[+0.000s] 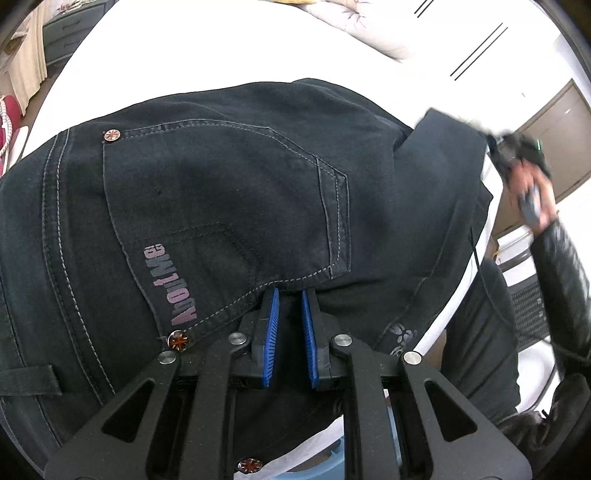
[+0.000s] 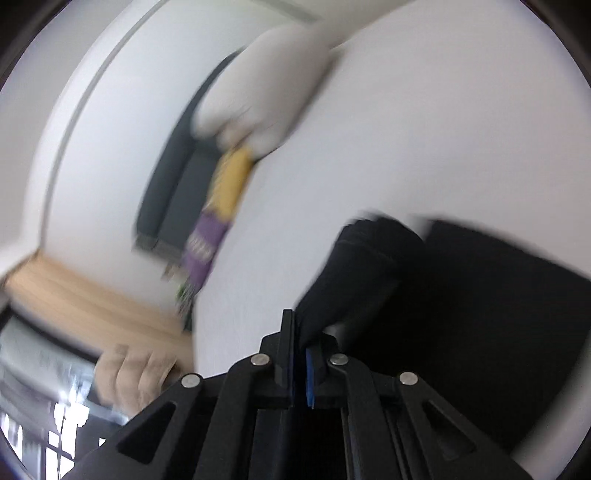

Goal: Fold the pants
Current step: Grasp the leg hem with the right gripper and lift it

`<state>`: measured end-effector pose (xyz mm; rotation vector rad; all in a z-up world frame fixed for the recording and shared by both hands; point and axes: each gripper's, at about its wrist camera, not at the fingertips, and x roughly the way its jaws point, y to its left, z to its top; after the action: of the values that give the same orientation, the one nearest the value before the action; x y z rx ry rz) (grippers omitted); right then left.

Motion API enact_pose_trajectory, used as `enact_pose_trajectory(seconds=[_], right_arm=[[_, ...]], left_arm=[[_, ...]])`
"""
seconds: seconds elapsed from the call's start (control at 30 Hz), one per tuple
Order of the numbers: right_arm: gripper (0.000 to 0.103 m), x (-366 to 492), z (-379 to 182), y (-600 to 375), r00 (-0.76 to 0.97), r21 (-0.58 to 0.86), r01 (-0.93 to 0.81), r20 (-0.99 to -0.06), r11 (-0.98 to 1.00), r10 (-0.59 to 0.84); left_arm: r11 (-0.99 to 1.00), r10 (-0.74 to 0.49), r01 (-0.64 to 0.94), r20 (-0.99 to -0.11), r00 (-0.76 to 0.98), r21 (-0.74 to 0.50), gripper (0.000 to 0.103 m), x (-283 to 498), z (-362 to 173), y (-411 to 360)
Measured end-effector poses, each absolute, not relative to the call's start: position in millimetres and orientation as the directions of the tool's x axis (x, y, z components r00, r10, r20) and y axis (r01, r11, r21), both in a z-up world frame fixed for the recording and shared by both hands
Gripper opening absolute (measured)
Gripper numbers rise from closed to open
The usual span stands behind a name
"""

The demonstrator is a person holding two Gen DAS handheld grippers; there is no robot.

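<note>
**Pants half-folded on the white bed, one end lifted**

Pants (image 1: pixel 229 192) — dark denim, back pocket and printed lettering facing up — lie spread on a white bed (image 1: pixel 207 48), the waist area filling the left wrist view. The left tongs (image 1: pixel 290 306) sit low over the seat, just below the pocket's stitched corner; their blue pads stand slightly apart with no cloth visibly between them, so they look spread and holding nothing. The right tongs (image 2: pixel 300 332) are pressed together on a fold of the dark fabric (image 2: pixel 354 273), which rises from the pinch and drapes away to the right. That view is smeared with blur, so the exact edge held cannot be told. In the left view the right tongs appear at the far right, carrying a flap of the pants above the rest.

The step in hand appears to be bringing the lifted part over the body of the garment. To do it well, the pinch should stay firm and the travel low and even, while the left tongs press the seat down so the lower layer does not drag — then edges can be matched before letting go.

A pale quilt (image 1: pixel 369 33) lies bunched at the bed's far side.
</note>
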<state>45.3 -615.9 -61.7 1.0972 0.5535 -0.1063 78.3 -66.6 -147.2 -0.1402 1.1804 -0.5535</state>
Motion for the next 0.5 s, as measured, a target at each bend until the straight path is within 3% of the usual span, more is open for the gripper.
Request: enact_pose_trajectory(seconds=[0.1,0.27,0.33,0.4,0.47,0.5], right_arm=[[0.005,-16.6,-106.6,-657.7,0.838,0.816,0.481,-0.535,0.319,0.105],[0.009,-42.2,-129.9,-667.2,0.855,0.849,0.465,-0.504,0.251,0.12],[0.031,-34.3,-125.3,-664.1,0.861,0.854,0.447,-0.492,0.266,0.131],[0.044,-23.9,-120.2,-662.7,0.877,0.871,0.414,-0.46,0.265,0.141],[0.043,-12.3,-118.5,-659.2,0.874,0.868,0.414,-0.463,0.273,0.145],[0.036,-4.6,-118.4,-657.4,0.869,0.862,0.423,-0.473,0.28,0.146]], left_arm=[[0.863,-0.474,0.331,-0.838,0.271,-0.382,0.013,75.8,-148.3,-68.4],[0.876,-0.447,0.328,-0.852,0.271,-0.355,0.013,73.9,-145.1,-73.2],[0.881,-0.434,0.325,-0.858,0.274,-0.342,0.013,73.6,-142.9,-76.1],[0.888,-0.423,0.319,-0.862,0.28,-0.333,0.013,73.0,-142.0,-78.8],[0.894,-0.413,0.306,-0.864,0.287,-0.326,0.013,71.9,-141.5,-81.3],[0.896,-0.411,0.302,-0.865,0.289,-0.325,0.013,71.2,-140.4,-81.7]])
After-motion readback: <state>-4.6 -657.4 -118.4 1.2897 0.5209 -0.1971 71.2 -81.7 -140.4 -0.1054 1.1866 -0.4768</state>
